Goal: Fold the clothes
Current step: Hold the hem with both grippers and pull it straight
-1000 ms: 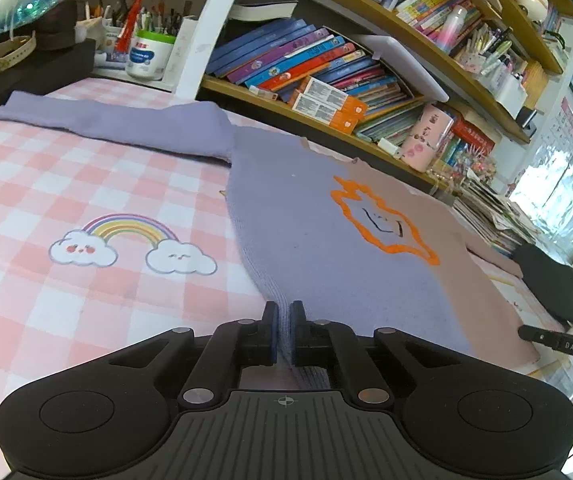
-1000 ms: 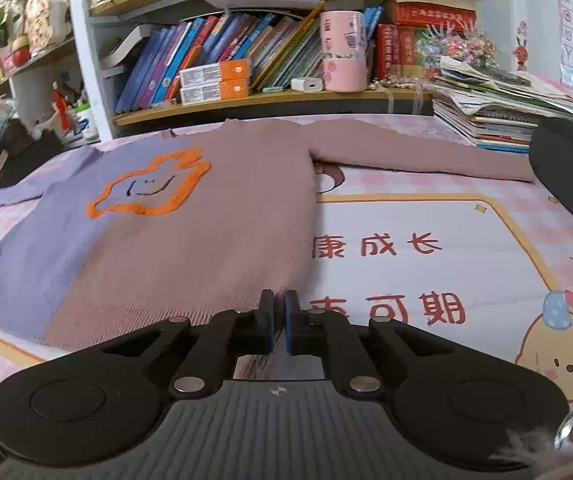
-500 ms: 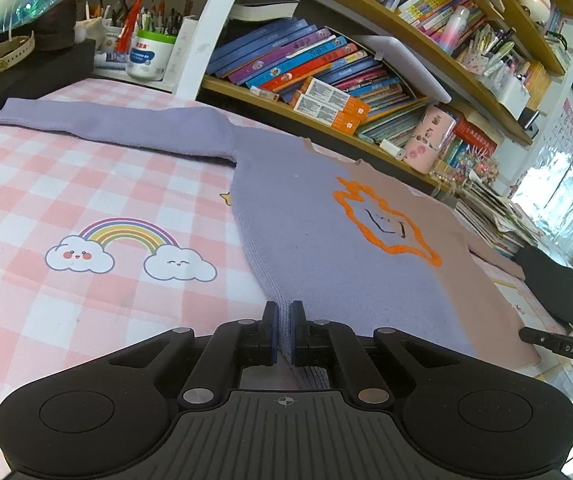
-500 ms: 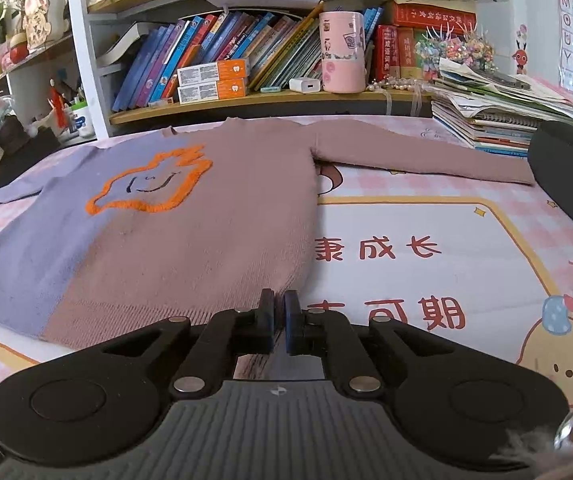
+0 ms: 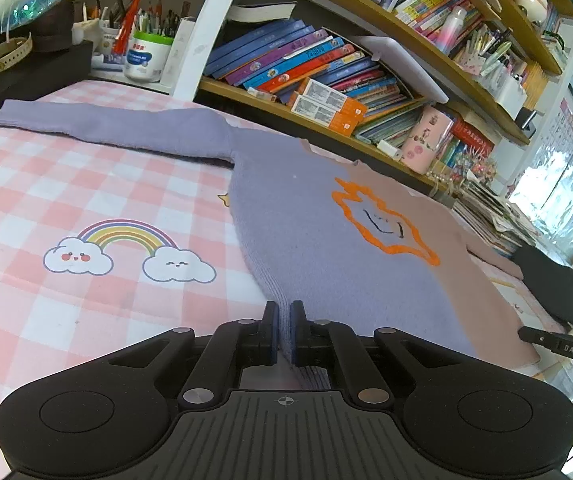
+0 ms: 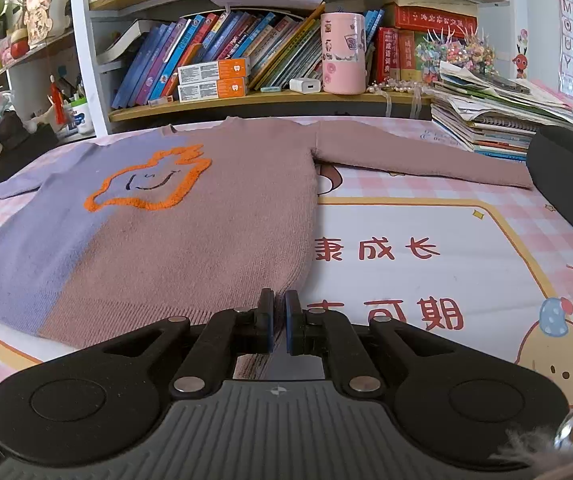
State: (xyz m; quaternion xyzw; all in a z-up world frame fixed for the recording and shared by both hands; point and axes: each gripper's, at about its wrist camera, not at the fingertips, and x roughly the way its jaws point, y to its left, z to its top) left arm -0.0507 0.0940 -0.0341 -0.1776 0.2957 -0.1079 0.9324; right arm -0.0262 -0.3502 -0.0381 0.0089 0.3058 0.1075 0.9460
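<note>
Two-tone lilac and dusty-pink knitted sweater (image 6: pixel 190 240) lies flat, front up, sleeves spread, ahead of both jaws on the pink checked mat (image 5: pixel 66 184). Left gripper (image 5: pixel 282 330) nearly closed, lilac hem corner pinched between its jaws; right gripper (image 6: pixel 279 322) equally narrow, apparently nipping the pink hem corner. Likely both corners taken to lift the hem. Open mat outboard of each; bookshelf (image 6: pixel 286 98) bounds the far side.

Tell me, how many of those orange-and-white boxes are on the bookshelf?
2. The upper box is stacked directly on the lower box, both lying flat on the shelf in front of the leaning books, left of the pink cup. Others could be hidden behind the books.
</note>
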